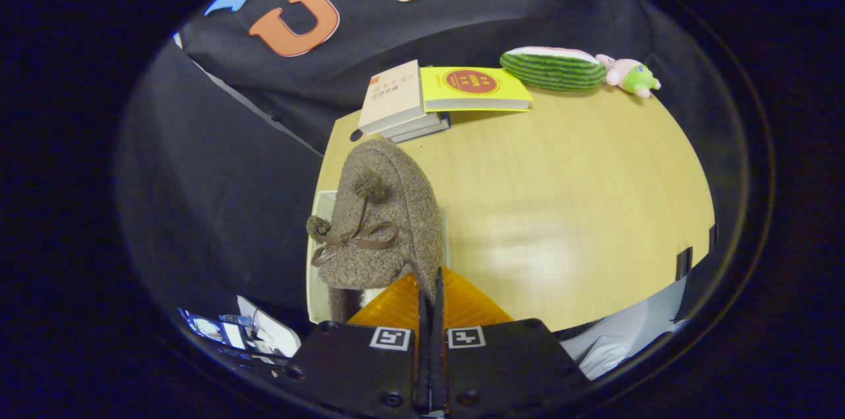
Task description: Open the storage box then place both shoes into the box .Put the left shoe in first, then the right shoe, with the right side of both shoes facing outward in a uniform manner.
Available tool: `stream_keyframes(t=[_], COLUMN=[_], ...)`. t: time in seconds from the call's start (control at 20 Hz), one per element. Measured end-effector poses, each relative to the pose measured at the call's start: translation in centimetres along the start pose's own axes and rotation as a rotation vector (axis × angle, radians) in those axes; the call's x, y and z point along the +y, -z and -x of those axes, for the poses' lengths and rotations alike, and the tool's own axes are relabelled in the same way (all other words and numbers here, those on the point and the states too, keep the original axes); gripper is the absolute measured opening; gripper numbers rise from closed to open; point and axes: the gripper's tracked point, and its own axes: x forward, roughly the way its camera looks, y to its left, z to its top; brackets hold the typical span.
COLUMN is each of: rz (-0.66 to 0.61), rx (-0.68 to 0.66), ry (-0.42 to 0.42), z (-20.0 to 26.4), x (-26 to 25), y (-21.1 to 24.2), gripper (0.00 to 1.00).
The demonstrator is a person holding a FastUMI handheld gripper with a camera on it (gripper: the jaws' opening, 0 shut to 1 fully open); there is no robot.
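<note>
Where the orange fingers (430, 303) pinch its rim, a fuzzy brown shoe (383, 221) with pompom bow.

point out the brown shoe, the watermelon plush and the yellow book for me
brown shoe (389, 221), gripper view, on its fuzzy upper by the bow, pinched in the gripper (430, 290)
watermelon plush (553, 69), gripper view, on its striped green rind
yellow book (474, 88), gripper view, on its cover
</note>
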Motion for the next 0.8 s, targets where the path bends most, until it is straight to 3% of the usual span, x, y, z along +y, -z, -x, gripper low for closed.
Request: stream_keyframes(t=[0.15, 0.25, 0.8], rz=[-0.034, -0.020, -0.023], rx=[-0.015, -0.041, -0.143], ry=[-0.032, -0.010, 0.047], z=[-1.7, -2.8, -6.3], x=[3.0, 3.9, 3.6], y=[0.9, 1.5, 3.4], gripper=[0.07, 0.07, 0.10])
